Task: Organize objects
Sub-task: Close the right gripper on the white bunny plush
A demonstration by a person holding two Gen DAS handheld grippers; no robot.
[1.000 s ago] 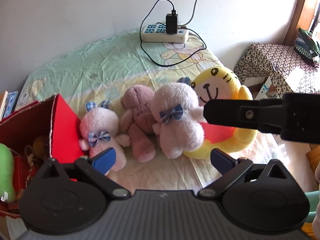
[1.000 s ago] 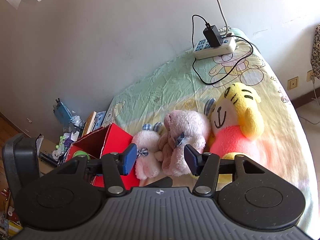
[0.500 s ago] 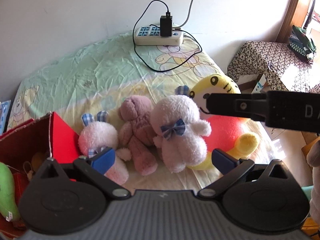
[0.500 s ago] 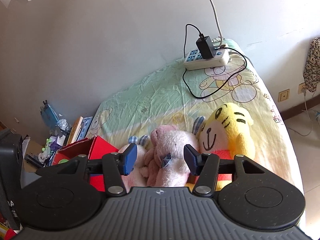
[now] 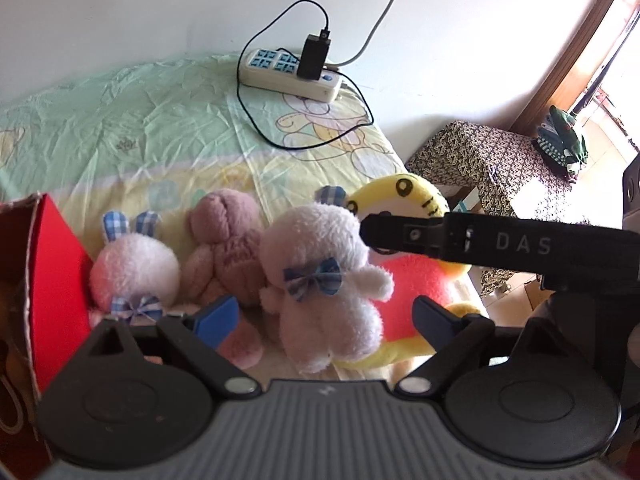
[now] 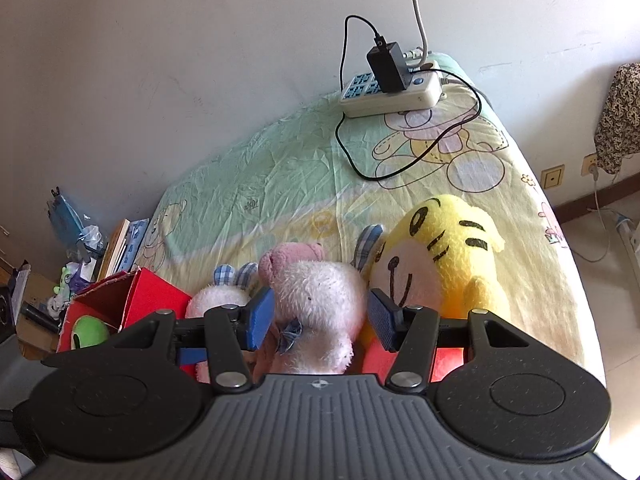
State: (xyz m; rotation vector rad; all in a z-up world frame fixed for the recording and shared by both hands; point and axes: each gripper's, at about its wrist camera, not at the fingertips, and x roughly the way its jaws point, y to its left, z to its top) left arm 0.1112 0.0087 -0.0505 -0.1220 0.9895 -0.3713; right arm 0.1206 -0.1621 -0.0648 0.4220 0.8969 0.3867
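Observation:
Four plush toys lie in a row on the bed sheet: a small pink bunny with checked ears, a dusty pink bear, a larger pale pink bunny with a blue bow, and a yellow tiger in red. My left gripper is closing around the pale bunny's body, and its pads do not touch it. My right gripper stands open, its pads either side of that pale bunny's head. One of its fingers crosses the left wrist view. A red box stands at the left.
A power strip with a black charger and a looping cable lies at the bed's far end by the wall. A green toy sits in the red box. Books and clutter lie left of the bed. A patterned stool stands right.
Both grippers have come closer to the plush toys. The right gripper now has the pale bunny's head between its pads. The left gripper's jaws have narrowed slightly.

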